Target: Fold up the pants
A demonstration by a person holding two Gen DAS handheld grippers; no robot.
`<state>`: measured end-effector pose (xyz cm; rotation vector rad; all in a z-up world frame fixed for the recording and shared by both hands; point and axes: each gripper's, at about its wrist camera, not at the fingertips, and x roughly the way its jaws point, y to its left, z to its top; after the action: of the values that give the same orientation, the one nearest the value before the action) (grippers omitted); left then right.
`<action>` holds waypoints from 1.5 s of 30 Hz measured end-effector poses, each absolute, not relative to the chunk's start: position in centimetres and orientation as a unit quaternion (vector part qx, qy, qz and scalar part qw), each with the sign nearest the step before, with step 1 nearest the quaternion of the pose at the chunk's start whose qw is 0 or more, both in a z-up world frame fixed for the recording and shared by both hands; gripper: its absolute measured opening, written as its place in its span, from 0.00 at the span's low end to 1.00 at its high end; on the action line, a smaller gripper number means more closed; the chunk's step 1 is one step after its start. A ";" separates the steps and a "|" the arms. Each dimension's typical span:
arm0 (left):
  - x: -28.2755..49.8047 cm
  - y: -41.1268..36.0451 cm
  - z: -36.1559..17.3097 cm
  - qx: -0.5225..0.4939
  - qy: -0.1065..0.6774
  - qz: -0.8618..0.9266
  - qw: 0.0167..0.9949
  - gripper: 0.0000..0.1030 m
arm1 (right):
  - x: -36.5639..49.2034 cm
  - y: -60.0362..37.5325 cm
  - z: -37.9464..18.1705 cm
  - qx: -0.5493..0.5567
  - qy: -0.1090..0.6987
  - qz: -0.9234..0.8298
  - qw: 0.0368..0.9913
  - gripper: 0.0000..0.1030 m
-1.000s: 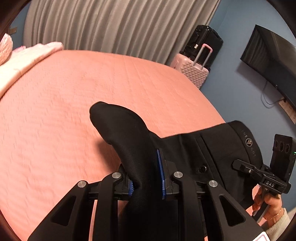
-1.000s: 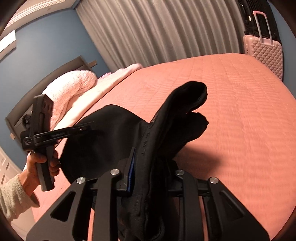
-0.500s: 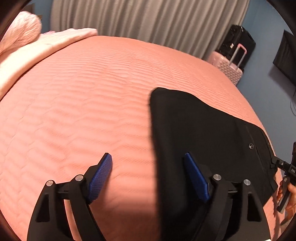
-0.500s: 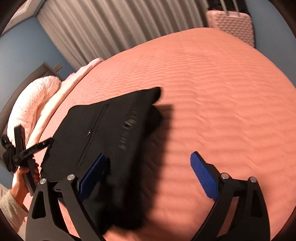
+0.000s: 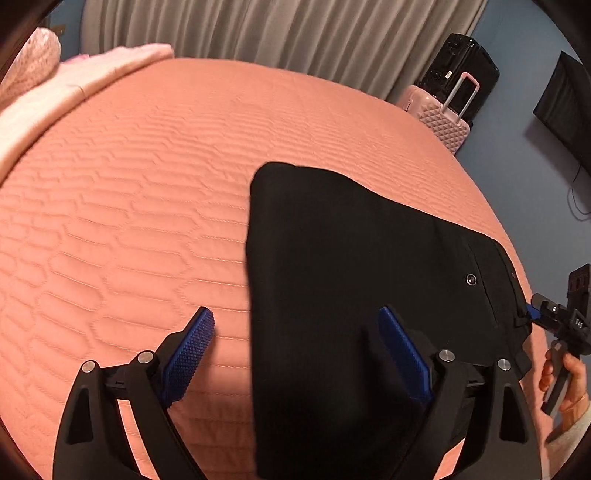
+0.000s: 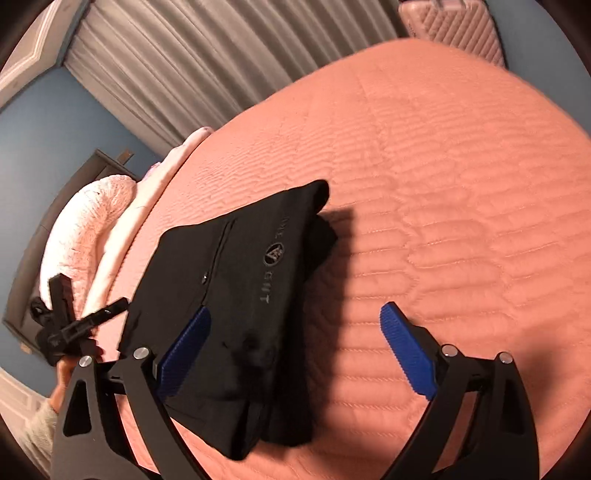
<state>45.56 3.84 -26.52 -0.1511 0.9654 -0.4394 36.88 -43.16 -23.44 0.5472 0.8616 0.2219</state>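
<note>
The black pants lie folded flat on the salmon quilted bed; they also show in the right wrist view, with a round logo on the waistband. My left gripper is open and empty above the fold's left edge, its right pad over the cloth. My right gripper is open and empty above the fold's right edge. Each gripper shows in the other's view: the right one at the waistband side, the left one at the far side.
Pink pillows and a folded blanket lie at the head of the bed. A pink suitcase and a black one stand by the grey curtain. A dark screen hangs on the blue wall.
Both grippers were shut on lifted pants a second ago. They let go, opened wide and pulled back a little. The pants now lie flat, folded on the bed.
</note>
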 end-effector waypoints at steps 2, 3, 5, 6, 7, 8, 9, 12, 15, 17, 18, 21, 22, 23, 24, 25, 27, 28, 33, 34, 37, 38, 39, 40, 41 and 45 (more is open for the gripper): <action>45.7 3.6 -26.8 -0.071 0.460 -0.205 0.861 0.86 | 37.3 -42.6 -23.0 0.248 0.413 0.108 0.870 0.89; 45.7 3.4 -26.9 -0.069 0.460 -0.213 0.859 0.86 | 37.4 -42.4 -22.8 0.237 0.411 0.104 0.874 0.89; 45.6 3.1 -27.1 -0.054 0.463 -0.213 0.859 0.86 | 37.4 -41.9 -22.3 0.221 0.413 0.096 0.878 0.89; 45.3 2.9 -27.0 -0.042 0.462 -0.213 0.860 0.86 | 37.3 -41.7 -22.0 0.214 0.411 0.089 0.882 0.89; 44.8 2.7 -26.7 -0.026 0.455 -0.216 0.864 0.86 | 37.2 -41.6 -21.6 0.207 0.407 0.084 0.886 0.89; 44.2 2.1 -26.2 0.006 0.439 -0.202 0.875 0.86 | 36.9 -41.2 -20.8 0.188 0.400 0.073 0.894 0.89; 43.5 1.7 -25.8 0.036 0.423 -0.194 0.885 0.86 | 36.7 -40.7 -20.4 0.165 0.391 0.062 0.903 0.89; 41.7 -0.5 -24.8 0.126 0.381 -0.156 0.902 0.86 | 36.0 -37.7 -18.1 0.079 0.365 0.044 0.926 0.91; 40.6 -2.0 -24.0 0.147 0.368 -0.136 0.908 0.86 | 35.3 -34.6 -16.4 0.030 0.351 0.051 0.934 0.92; 39.8 -2.9 -23.2 0.148 0.364 -0.125 0.911 0.86 | 34.8 -32.6 -15.6 0.005 0.349 0.055 0.936 0.93; 39.4 -3.2 -22.8 0.141 0.362 -0.124 0.913 0.86 | 34.5 -31.6 -15.2 -0.009 0.345 0.048 0.937 0.93; 38.3 -3.8 -21.5 0.115 0.365 -0.122 0.916 0.86 | 33.3 -29.9 -14.0 -0.026 0.324 0.038 0.945 0.93; 37.9 -3.9 -21.2 0.110 0.362 -0.117 0.918 0.86 | 32.8 -29.7 -13.6 -0.027 0.317 0.031 0.947 0.93; 37.4 -4.2 -20.8 0.112 0.361 -0.110 0.919 0.86 | 32.2 -29.6 -13.2 -0.019 0.312 0.029 0.949 0.94; 37.1 -4.5 -20.3 0.114 0.359 -0.110 0.920 0.86 | 32.1 -29.4 -13.1 -0.012 0.314 0.030 0.949 0.94; 36.6 -4.7 -19.9 0.115 0.355 -0.104 0.922 0.86 | 31.8 -29.3 -12.8 -0.007 0.317 0.029 0.948 0.95; 35.6 -5.2 -19.1 0.114 0.351 -0.109 0.923 0.86 | 31.1 -29.5 -12.5 -0.003 0.317 0.026 0.948 0.95; 35.2 -5.3 -18.9 0.114 0.351 -0.108 0.923 0.86 | 30.8 -29.6 -12.4 -0.002 0.318 0.023 0.948 0.95; 33.9 -6.7 -18.0 0.132 0.348 -0.119 0.920 0.86 | 29.5 -29.7 -11.6 -0.001 0.325 0.020 0.945 0.95; 33.6 -7.0 -17.8 0.134 0.347 -0.123 0.920 0.86 | 29.3 -29.7 -11.5 -0.001 0.326 0.019 0.945 0.95; 33.6 -7.0 -17.9 0.125 0.354 -0.131 0.917 0.86 | 29.0 -30.2 -11.2 -0.002 0.321 0.019 0.947 0.96; 33.9 -6.8 -18.1 0.119 0.361 -0.136 0.915 0.86 | 29.1 -30.7 -11.4 0.000 0.323 0.019 0.946 0.96; 34.1 -6.5 -18.2 0.118 0.363 -0.135 0.915 0.86 | 29.5 -31.2 -11.7 0.002 0.331 0.019 0.944 0.96; 34.6 -6.0 -18.4 0.115 0.365 -0.136 0.914 0.86 | 30.0 -31.9 -12.3 0.003 0.342 0.019 0.940 0.96; 35.6 -5.0 -18.8 0.107 0.371 -0.133 0.913 0.87 | 30.6 -32.9 -13.3 0.011 0.355 0.017 0.935 0.96; 39.5 -0.3 -20.7 0.052 0.412 -0.121 0.901 0.86 | 33.3 -37.9 -16.9 0.094 0.399 0.016 0.912 0.96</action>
<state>39.54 -0.33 -20.69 0.1085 0.8528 -0.2509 33.27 -37.92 -16.93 0.1933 0.8214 0.0324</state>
